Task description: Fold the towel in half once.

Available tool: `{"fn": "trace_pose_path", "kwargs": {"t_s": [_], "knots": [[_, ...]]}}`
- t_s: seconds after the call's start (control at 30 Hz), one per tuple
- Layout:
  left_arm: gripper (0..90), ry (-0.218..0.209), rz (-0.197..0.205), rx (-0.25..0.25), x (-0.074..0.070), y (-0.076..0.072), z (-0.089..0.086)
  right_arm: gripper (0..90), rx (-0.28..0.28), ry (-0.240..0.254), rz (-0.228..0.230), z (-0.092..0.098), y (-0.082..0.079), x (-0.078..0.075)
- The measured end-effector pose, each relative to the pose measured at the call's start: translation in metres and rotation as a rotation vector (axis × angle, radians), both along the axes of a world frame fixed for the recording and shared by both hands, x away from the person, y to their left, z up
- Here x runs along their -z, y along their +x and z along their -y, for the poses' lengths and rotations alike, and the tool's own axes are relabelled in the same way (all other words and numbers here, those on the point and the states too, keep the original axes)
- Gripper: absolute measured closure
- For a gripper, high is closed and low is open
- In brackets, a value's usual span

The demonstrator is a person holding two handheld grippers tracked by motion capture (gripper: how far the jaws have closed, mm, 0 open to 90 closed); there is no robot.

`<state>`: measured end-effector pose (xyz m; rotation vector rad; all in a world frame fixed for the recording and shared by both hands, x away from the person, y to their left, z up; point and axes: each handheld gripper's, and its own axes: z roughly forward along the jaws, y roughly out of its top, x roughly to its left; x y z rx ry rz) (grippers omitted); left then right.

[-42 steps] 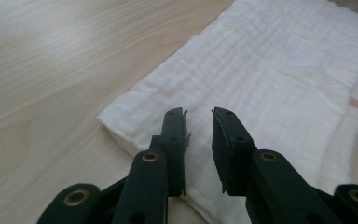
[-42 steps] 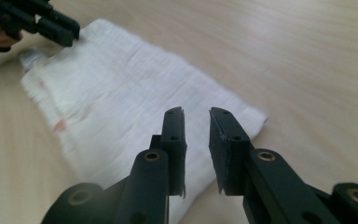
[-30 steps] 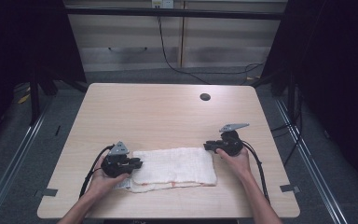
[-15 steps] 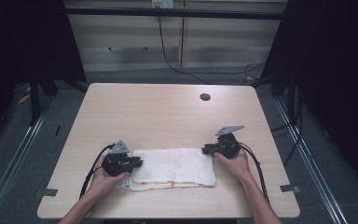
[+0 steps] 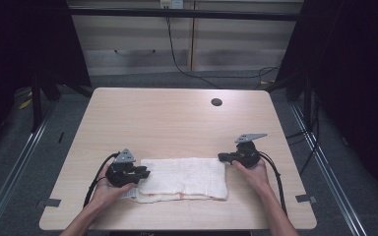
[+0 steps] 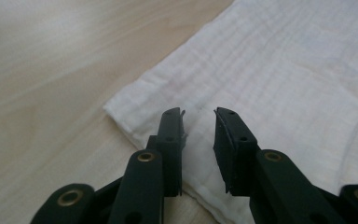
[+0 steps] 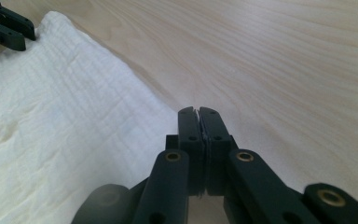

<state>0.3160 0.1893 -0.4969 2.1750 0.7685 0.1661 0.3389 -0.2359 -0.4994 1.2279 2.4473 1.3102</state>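
Pale wood bench (image 5: 177,123), no writing readable on it; white folded cloth (image 5: 182,178) lies near its front edge. Left gripper (image 6: 199,122) over the cloth's corner, jaws just opening, slightly apart. Right gripper (image 7: 198,112) at the opposite edge, jaws just closed together, nothing visibly between them.

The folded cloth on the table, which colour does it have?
White cloth, faint pinkish stripe near one edge; left gripper view shows it best.

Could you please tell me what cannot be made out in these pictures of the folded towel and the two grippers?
- Right gripper, right gripper view: jaws shut; any towel edge pinched is hidden by the jaws.
- Towel's near left corner, high view: covered by the left gripper.
- Dark round spot on the table: too small to identify.
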Motion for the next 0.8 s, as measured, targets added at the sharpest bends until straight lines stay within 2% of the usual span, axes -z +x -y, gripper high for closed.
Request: {"fn": "trace_pose_path", "kwargs": {"t_s": [0.07, 0.13, 0.2, 0.27, 0.33, 0.4, 0.47, 0.57, 0.6, 0.67, 0.7, 0.73, 0.77, 0.8], "knots": [[70.4, -0.062, -0.002, -0.008, -0.008, 0.004, -0.004, 88.9, -0.001, -0.002, 0.000, 0.000, 0.000, 0.000], [69.6, -0.072, 0.014, -0.034, -0.015, 0.010, -0.008, 88.9, 0.001, 0.005, 0.001, 0.000, 0.001, -0.001], [68.0, -0.097, 0.009, -0.060, -0.017, 0.019, -0.012, 88.9, 0.000, 0.001, -0.003, -0.001, 0.000, -0.001], [66.0, -0.066, 0.002, -0.082, -0.015, 0.028, -0.012, 88.9, 0.000, 0.002, -0.003, -0.001, 0.000, 0.000], [63.0, -0.085, -0.010, -0.107, -0.009, 0.037, -0.014, 88.9, 0.001, 0.001, -0.005, -0.001, 0.000, -0.001], [60.6, -0.064, -0.030, -0.113, -0.003, 0.041, -0.014, 88.9, 0.001, 0.001, -0.003, -0.002, 0.000, -0.001], [52.7, -0.051, -0.046, -0.112, 0.001, 0.042, -0.014, 88.9, 0.001, 0.003, -0.004, -0.002, 0.000, -0.001], [50.3, -0.047, -0.039, -0.083, 0.001, 0.040, -0.011, 88.9, -0.002, 0.000, 0.001, -0.001, 0.000, 0.000], [50.5, -0.047, -0.039, -0.083, 0.001, 0.040, -0.011, 88.9, -0.002, 0.000, 0.001, -0.001, 0.000, 0.000], [51.3, -0.014, -0.027, -0.072, 0.003, 0.040, -0.008, 88.9, 0.001, 0.004, -0.002, -0.002, 0.000, -0.001], [52.5, -0.012, -0.034, -0.066, 0.005, 0.039, -0.007, 88.9, 0.002, 0.006, -0.002, -0.002, 0.000, -0.001], [54.0, -0.001, -0.024, -0.059, 0.007, 0.039, -0.005, 88.9, 0.001, 0.010, 0.000, -0.001, 0.000, -0.001], [56.9, 0.013, -0.005, -0.043, 0.006, 0.037, -0.004, 88.9, 0.002, 0.010, 0.001, -0.001, 0.000, -0.001], [65.9, 0.008, -0.013, -0.017, 0.007, 0.037, -0.004, 88.9, 0.003, 0.013, -0.004, -0.001, 0.001, 0.000]]}}
